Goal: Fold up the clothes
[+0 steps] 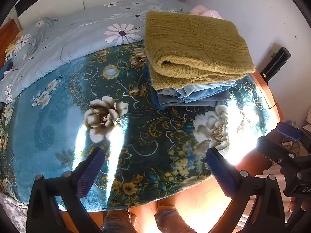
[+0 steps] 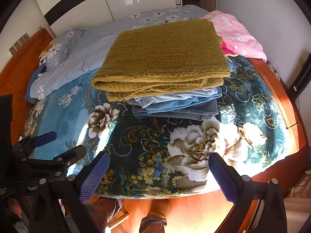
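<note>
Mustard knit sweater (image 2: 163, 58), folded flat, tops the stack of blue and grey clothes (image 2: 178, 104) on the bed (image 2: 58, 112), its long axis across the bed and its rolled fold facing the near edge. The floral teal blanket (image 1: 58, 116) is sunlit in front. Daisy-print duvet (image 1: 77, 36) lies bunched behind, pink quilt (image 2: 237, 35) by the white wall. Left hand-held gripper (image 1: 153, 167) and right hand-held gripper (image 2: 159, 172) hover over the bed's near edge, both wide open, gripping nothing.
</note>
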`<state>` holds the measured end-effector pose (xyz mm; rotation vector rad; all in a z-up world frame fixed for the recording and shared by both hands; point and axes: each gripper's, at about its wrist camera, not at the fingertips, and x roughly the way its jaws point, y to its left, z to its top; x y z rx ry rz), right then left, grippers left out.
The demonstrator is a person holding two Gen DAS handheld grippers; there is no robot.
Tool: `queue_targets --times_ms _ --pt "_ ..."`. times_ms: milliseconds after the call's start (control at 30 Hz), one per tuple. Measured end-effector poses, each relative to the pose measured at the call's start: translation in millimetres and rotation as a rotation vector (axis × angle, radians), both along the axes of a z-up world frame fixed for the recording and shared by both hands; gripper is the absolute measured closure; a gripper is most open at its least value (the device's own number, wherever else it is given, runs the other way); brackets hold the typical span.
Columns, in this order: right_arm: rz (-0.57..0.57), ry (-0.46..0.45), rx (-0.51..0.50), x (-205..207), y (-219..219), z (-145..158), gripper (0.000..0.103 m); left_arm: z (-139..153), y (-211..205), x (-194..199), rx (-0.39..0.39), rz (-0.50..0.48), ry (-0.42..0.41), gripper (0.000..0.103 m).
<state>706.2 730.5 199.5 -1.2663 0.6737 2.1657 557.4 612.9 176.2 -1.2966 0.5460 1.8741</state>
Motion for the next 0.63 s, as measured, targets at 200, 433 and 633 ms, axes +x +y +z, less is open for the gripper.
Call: queue_targets --times_ms 200,433,633 --pt "0.001 0.000 0.002 -0.9 2.5 0.6 0.000 0.7 2.6 0.8 -0.002 -0.006 0.007 0.000" --pt "0.002 0.000 0.004 -2.0 5.4 1.3 0.000 0.1 4.4 -0.8 -0.011 -0.003 0.014 0.000" --pt "0.003 0.000 0.006 -2.8 7.8 1.9 0.000 -0.6 3.7 -2.1 -0.016 -0.001 0.019 0.000"
